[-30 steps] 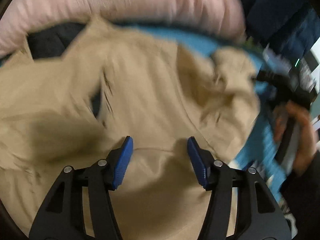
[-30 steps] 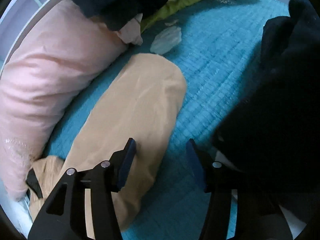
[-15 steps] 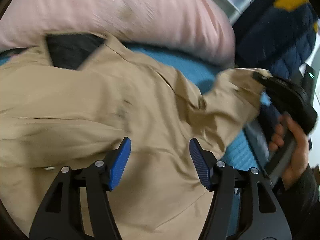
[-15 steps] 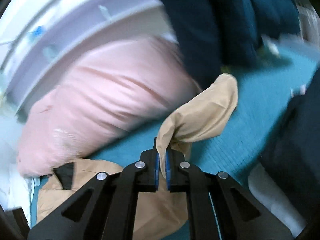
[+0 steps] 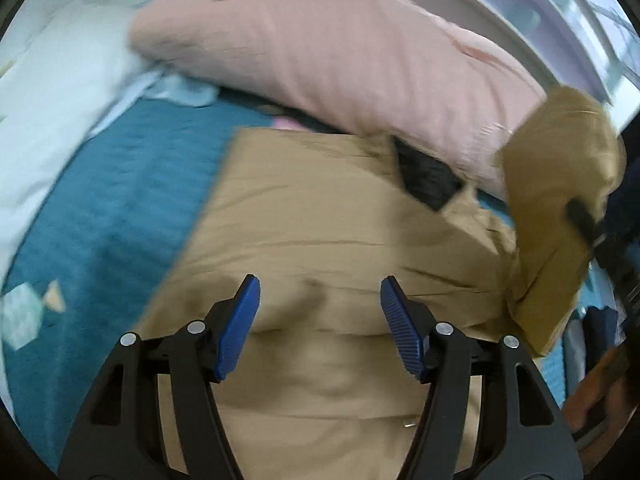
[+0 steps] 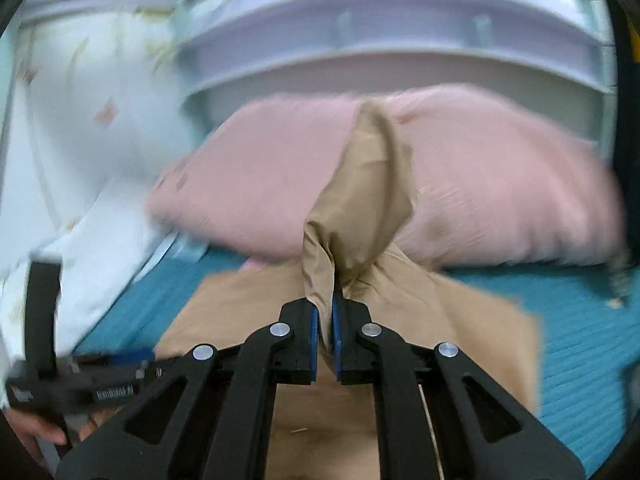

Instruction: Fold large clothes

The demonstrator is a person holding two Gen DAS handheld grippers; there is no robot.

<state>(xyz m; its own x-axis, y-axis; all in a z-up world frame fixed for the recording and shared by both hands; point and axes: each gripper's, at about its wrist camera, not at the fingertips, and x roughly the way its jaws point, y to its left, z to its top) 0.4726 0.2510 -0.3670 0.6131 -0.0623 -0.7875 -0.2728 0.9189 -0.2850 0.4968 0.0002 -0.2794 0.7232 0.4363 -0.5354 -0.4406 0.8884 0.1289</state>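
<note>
The tan garment (image 6: 360,368) appears light and limp: the right gripper (image 6: 325,320) pinches its sleeve (image 6: 368,200), while the left gripper (image 5: 320,320) hovers empty, jaws apart.

We look from two fisheye cameras, each set just behind its own fingers and facing forward along them. The left wrist view tilts steeply down, close over the tan garment (image 5: 320,216), with the left gripper (image 5: 320,320) at the bottom edge and the right gripper (image 5: 592,232) at the right rim. The right wrist view sits flatter, facing the pink pillow (image 6: 260,184) and the white headboard (image 6: 400,68) behind it. We share between both views the garment, the pillow, the teal bedspread (image 6: 576,320) and the headboard.
</note>
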